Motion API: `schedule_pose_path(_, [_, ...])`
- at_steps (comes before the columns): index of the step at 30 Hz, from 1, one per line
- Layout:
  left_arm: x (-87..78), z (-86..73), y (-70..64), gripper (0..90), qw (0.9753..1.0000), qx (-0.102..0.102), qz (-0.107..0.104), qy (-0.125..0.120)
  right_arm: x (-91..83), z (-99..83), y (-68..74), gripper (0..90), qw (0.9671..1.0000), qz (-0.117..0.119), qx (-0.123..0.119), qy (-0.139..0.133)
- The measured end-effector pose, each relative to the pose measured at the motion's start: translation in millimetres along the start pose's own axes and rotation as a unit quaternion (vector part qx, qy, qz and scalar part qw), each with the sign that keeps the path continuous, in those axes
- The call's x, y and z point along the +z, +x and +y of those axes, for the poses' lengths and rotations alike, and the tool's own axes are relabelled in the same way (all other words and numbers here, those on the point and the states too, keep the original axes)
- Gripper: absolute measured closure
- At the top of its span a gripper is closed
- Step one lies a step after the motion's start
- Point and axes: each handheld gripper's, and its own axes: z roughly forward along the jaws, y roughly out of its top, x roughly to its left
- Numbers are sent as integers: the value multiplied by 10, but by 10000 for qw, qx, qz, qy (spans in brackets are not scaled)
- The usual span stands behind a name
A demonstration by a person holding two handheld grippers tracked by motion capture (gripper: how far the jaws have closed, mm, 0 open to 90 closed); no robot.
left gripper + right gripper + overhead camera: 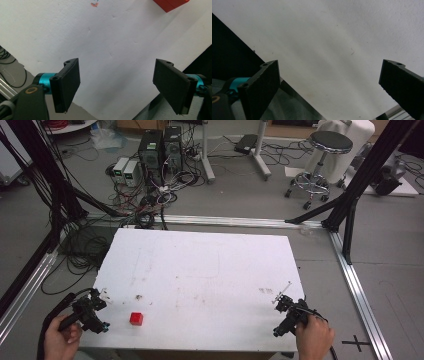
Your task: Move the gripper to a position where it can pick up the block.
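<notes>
Red cube (136, 318): one, lying on the white desk (200, 270) in the lower left of the high view, just right of the left tool (96, 312) and apart from it. In the left gripper view a corner of it shows at the top right edge (172, 3), well beyond the jaws.

Desk: one, white, rectangular, with faint smudges and small marks. Apart from the cube its surface lies open from the near edge to the far edge. Near edge runs along the bottom of the high view; both tools sit at its two near corners. The left gripper view shows the desk edge cutting diagonally at lower left and lower right, floor and cables beyond. The right gripper view shows the desk (332, 45) edge running diagonally from the left side to bottom centre.

Left tool: one, held in the left hand (61, 337) at the lower left corner, angled toward the desk centre. Jaws spread wide, nothing between them (116, 85).

Right tool (284, 309): one, held in the right hand (314, 337) at the lower right corner, pointing up and left. Jaws spread wide (329, 87), empty.

Surroundings: one black stool (320, 165) at upper right, two computer towers (161, 147) at upper centre, tangled floor cables (135, 200), black frame struts (360, 175) at both sides.
</notes>
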Motion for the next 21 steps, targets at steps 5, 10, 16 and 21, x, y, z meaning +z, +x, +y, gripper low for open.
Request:
schedule_pose_path(5, [-11, 1, 2, 221, 10000, 20, 6, 1, -17, -15, -2, 29, 10000, 10, 39, -10])
schedule_pose_path(10, [-14, 9, -7, 222, 10000, 37, 14, -6, -27, -19, -2, 29, 10000, 11, 43, -60])
schedule_pose_path(16, [-16, -8, 10, 222, 10000, 37, -24, -79, -10, -26, -6, 29, 10000, 7, 33, -37])
schedule_pose_path(21, [-16, -14, 26, 222, 10000, 22, -20, -37, -12, -27, -3, 29, 10000, 16, 52, -62])
